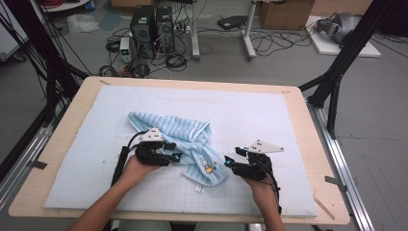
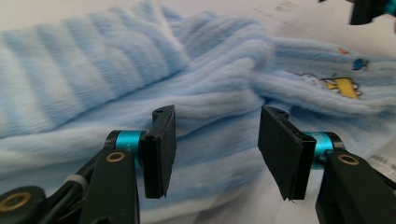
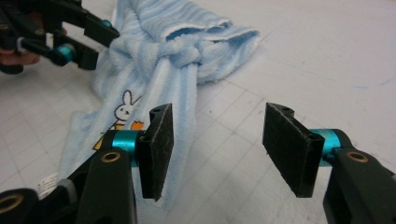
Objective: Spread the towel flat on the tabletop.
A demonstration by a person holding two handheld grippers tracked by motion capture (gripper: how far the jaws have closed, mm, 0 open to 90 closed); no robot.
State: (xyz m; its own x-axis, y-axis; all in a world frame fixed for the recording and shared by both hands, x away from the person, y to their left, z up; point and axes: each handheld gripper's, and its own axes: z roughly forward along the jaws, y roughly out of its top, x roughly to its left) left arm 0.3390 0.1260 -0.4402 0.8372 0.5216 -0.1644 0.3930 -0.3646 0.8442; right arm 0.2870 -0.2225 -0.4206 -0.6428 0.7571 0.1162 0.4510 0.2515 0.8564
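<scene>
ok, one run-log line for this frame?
left gripper: open, at towel | right gripper: open, beside towel's end | towel: knotted, on mat

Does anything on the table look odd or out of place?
Yes. The light blue towel is not flat: it lies bunched and twisted into a knot-like lump near its middle. The left gripper and right gripper stand open beside it, holding nothing.

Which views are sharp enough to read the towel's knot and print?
High view: even light, soft detail, towel print tiny. Left gripper view: jaws sharp, ribbed cloth behind them slightly soft, print near the edge. Right gripper view: knot and rabbit print legible, no glare.
</scene>
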